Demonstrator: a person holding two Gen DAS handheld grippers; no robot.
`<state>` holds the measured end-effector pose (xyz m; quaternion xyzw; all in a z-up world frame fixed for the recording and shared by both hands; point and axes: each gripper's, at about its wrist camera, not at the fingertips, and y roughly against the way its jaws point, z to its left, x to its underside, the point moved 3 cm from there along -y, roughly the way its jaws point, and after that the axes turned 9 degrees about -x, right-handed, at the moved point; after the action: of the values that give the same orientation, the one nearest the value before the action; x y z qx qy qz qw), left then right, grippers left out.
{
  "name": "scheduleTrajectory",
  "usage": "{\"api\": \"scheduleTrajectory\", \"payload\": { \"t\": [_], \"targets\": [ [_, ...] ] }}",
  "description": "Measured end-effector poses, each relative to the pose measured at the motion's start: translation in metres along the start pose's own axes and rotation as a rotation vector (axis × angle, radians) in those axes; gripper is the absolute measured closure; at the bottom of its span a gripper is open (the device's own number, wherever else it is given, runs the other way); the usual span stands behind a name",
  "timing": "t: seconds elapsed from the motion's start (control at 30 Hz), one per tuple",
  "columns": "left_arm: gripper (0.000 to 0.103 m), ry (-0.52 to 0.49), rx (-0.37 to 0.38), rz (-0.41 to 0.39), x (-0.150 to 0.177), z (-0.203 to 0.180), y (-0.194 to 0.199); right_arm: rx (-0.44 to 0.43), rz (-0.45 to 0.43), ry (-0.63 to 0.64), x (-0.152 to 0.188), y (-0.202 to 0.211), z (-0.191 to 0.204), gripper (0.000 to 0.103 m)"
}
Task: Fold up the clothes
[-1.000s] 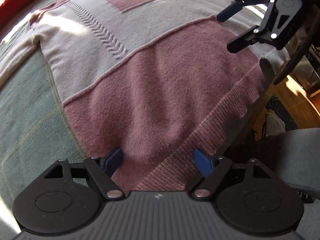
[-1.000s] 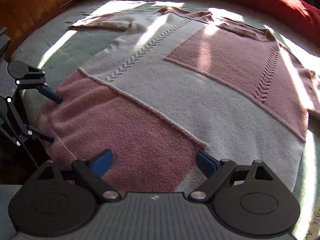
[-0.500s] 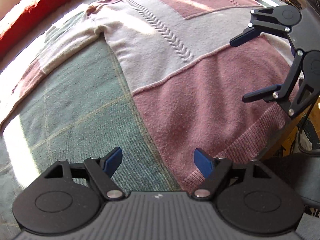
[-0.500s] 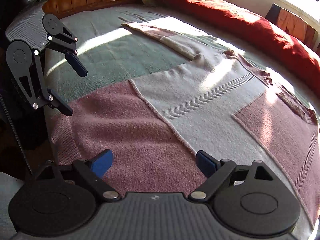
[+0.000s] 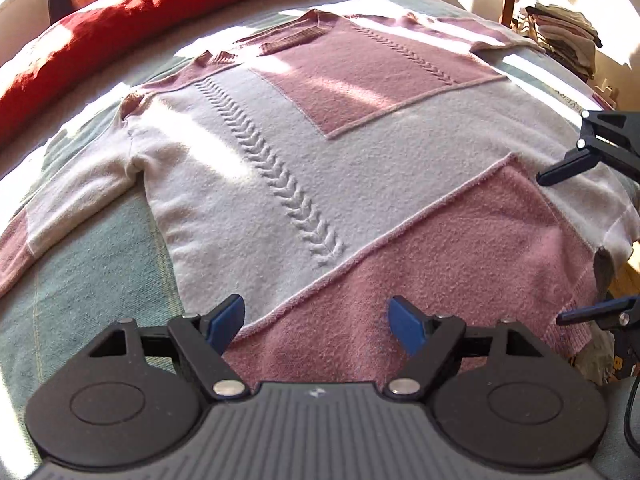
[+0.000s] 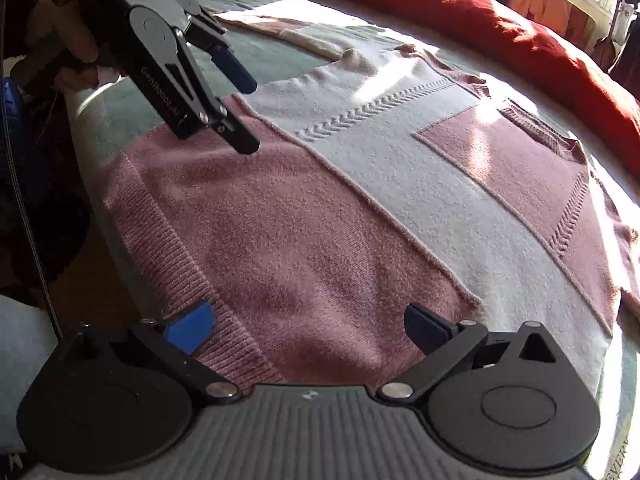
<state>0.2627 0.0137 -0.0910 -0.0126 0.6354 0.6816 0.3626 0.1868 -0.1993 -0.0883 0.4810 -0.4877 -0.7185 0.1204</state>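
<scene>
Both cameras hang low over the sweater's [image 5: 360, 184] ribbed hem, facing its collar. The left wrist view looks from the hem's left corner, the right from the opposite corner; both share the sweater's front.

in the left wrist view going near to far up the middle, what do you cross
left hand-held gripper → pink lower panel of the sweater → white band → pink chest panel → ribbed collar → red bedding

A pink-and-white sweater [image 6: 360, 184] is spread flat on the bed [image 6: 120, 120]; both grippers, right [image 6: 308, 326] and left [image 6: 250, 114], are held wide apart above it.
</scene>
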Motion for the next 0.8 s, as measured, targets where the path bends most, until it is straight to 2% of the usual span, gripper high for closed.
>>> {"api": "scheduleTrajectory", "payload": {
  "t": [0.07, 0.13, 0.23, 0.37, 0.43, 0.53, 0.6, 0.8],
  "targets": [
    [0.022, 0.003, 0.006, 0.019, 0.002, -0.001, -0.008, 0.04, -0.02, -0.075, -0.009, -0.005, -0.018, 0.0],
    [0.021, 0.025, 0.011, 0.026, 0.006, 0.001, -0.008, 0.047, 0.022, -0.177, -0.004, -0.018, -0.036, 0.0],
    [0.02, 0.024, 0.019, 0.073, 0.019, 0.005, 0.0, 0.032, 0.026, -0.335, 0.025, -0.015, -0.044, 0.0],
    [0.02, -0.027, 0.007, 0.103, 0.025, 0.001, 0.011, 0.004, 0.093, -0.39, 0.049, 0.007, -0.027, 0.0],
    [0.02, -0.022, 0.013, 0.087, 0.019, -0.002, 0.014, 0.009, 0.08, -0.419, 0.049, 0.019, -0.029, 0.0],
    [0.02, -0.028, 0.034, 0.081, 0.01, -0.012, 0.01, 0.065, 0.045, -0.445, 0.047, 0.023, -0.045, 0.0],
    [0.02, -0.034, 0.033, 0.093, 0.01, -0.015, 0.008, 0.052, 0.09, -0.517, 0.059, 0.014, -0.056, 0.0],
    [0.02, -0.021, 0.028, 0.133, 0.016, -0.012, 0.009, 0.007, 0.13, -0.608, 0.082, 0.037, -0.044, 0.0]
  ]
}}
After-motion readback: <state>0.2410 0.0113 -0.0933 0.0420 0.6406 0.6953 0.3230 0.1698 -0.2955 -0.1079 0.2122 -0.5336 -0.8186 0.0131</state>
